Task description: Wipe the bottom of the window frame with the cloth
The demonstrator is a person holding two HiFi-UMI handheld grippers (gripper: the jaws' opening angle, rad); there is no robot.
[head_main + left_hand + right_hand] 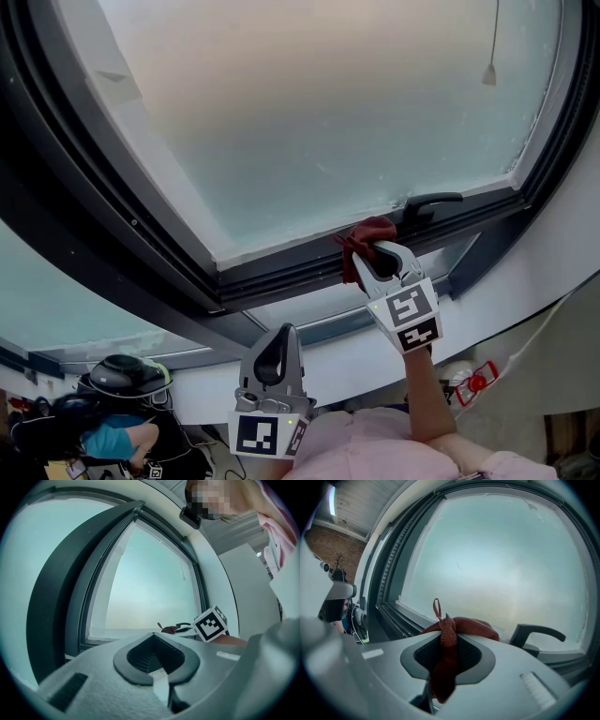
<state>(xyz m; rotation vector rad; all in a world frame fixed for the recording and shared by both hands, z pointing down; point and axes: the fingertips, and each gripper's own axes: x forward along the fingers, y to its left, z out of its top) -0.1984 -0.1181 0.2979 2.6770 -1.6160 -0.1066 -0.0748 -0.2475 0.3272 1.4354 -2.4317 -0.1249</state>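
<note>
The right tool [366,251] is clamped on a dark red woven cloth [368,232]. The right gripper view shows a fold of it pinched between the closed jaws, a small hanging loop sticking up and the rest bunched in front of the tips. The bunched end rests against the bottom rail of the dark grey window frame [281,265], just under the frosted glass pane [328,103].

A black lever window handle [432,202] juts from the same rail just to the right of the cloth, close to the frame's lower right corner. To the left of the cloth the rail runs on bare towards the lower left corner.

The left tool [280,332] hangs lower and to the left, in front of the white sill [352,366] and apart from the frame. Its jaws are together with nothing between them.

A thin pull cord with a small pale weight [489,73] hangs in front of the glass at the upper right. A pink sleeve [375,448] shows at the bottom edge. Below the sill lie a black helmet-like object [122,375] at the lower left and a small red and white item [476,382] at the lower right.
</note>
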